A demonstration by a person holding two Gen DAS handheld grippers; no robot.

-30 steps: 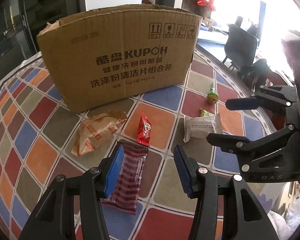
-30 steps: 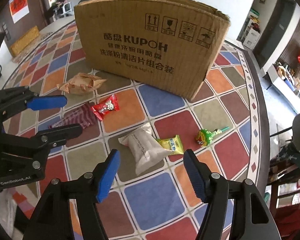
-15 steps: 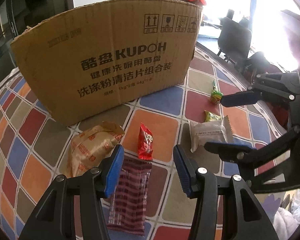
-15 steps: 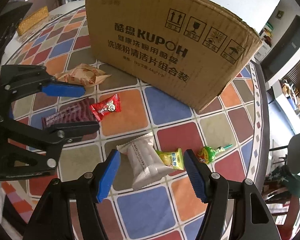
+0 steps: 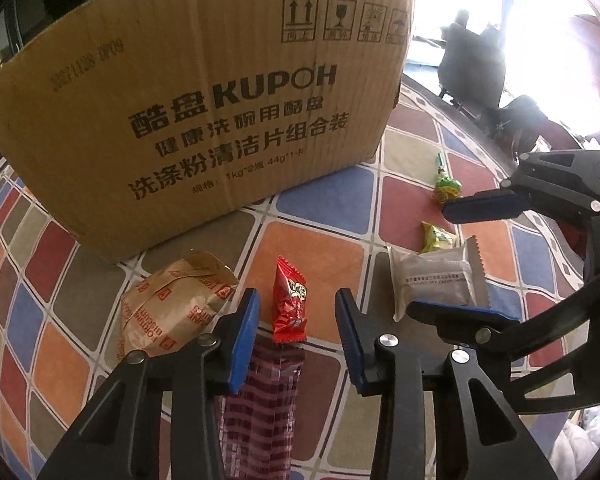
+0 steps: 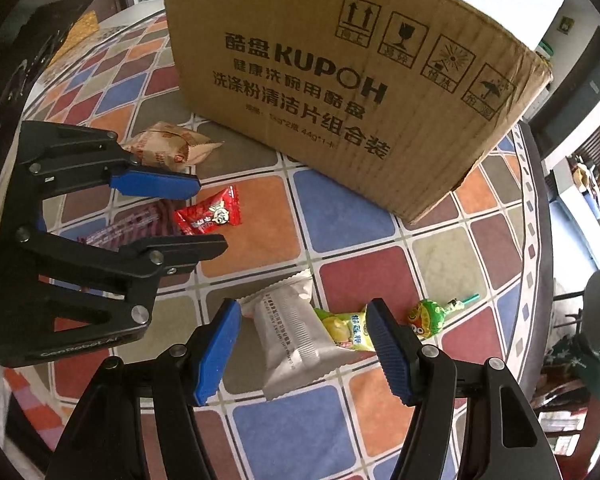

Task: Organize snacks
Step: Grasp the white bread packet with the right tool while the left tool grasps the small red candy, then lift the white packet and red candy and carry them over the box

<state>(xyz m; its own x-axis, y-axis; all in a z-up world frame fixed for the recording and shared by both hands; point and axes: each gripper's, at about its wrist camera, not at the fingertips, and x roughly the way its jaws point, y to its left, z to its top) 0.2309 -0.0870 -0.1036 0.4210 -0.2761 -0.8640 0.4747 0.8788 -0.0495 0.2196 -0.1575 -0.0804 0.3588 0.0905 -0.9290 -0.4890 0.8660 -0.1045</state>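
A cardboard box [image 5: 204, 120] stands at the far side of the surface [image 5: 320, 264], which is covered in coloured squares, and the snacks lie loose in front of it.

The left gripper [image 5: 296, 332] hangs over a dark red striped packet [image 5: 260, 396]. Its jaws have just been closing and now stand fairly narrow, one on each side of the packet's far end, with the pads not seen pressing on it. A small red candy wrapper [image 5: 289, 304] lies just beyond that packet, in line with the gap between the jaws. To the left, near the box, lies a brown paper biscuit packet [image 5: 172, 308].

The right gripper [image 6: 302, 346] is over a white packet [image 6: 292, 340], jaws moderately wide and apart from it on both sides. A yellow-green sachet [image 6: 346, 330] touches the white packet's right edge, next to the right jaw. A green lollipop [image 6: 430, 318] lies further right, outside the jaws.
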